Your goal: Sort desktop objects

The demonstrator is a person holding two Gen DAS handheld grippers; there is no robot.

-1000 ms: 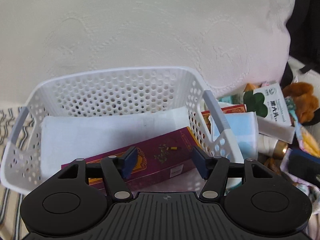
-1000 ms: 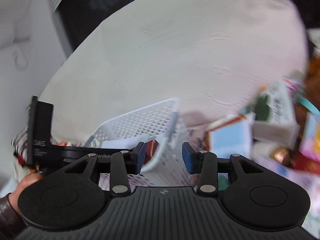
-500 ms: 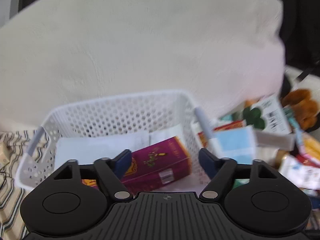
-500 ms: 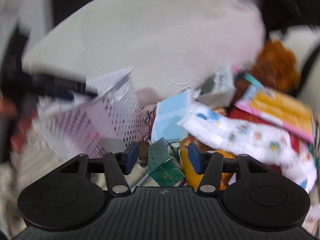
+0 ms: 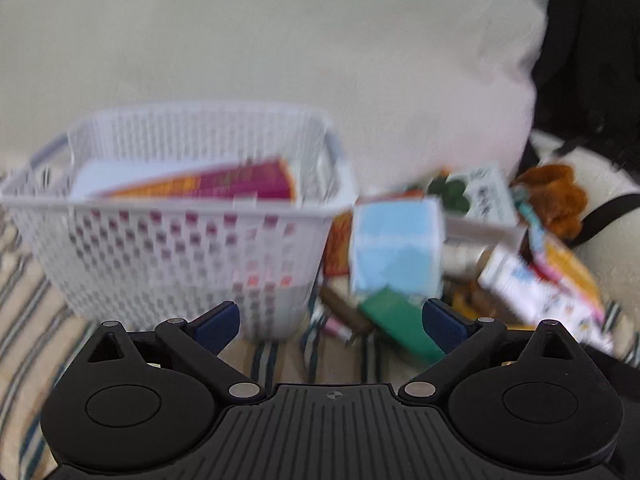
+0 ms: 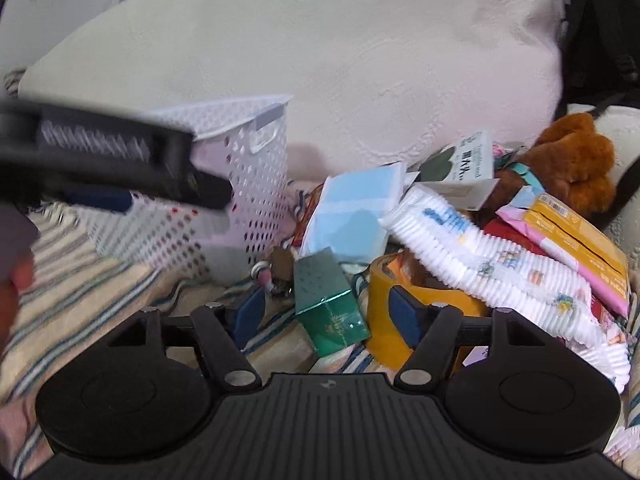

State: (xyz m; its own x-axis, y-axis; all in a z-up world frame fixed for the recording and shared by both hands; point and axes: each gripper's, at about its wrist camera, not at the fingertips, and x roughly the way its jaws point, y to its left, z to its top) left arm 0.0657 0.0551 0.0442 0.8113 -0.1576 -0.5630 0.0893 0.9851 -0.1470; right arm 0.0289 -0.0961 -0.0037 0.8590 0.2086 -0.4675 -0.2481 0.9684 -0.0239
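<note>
The right gripper [image 6: 326, 314] has swung from the basket [image 6: 248, 184] down to the pile; the green box [image 6: 330, 304] now lies at lower centre of its view, between its spread, empty fingers, long axis pointing away up-left. The left gripper [image 5: 330, 320], also spread and empty, sits farther back.

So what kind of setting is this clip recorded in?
Probably a bed at home, not a desk: a large cream pillow, striped bedding, and a brown plush toy behind the clutter beside a white basket.
</note>
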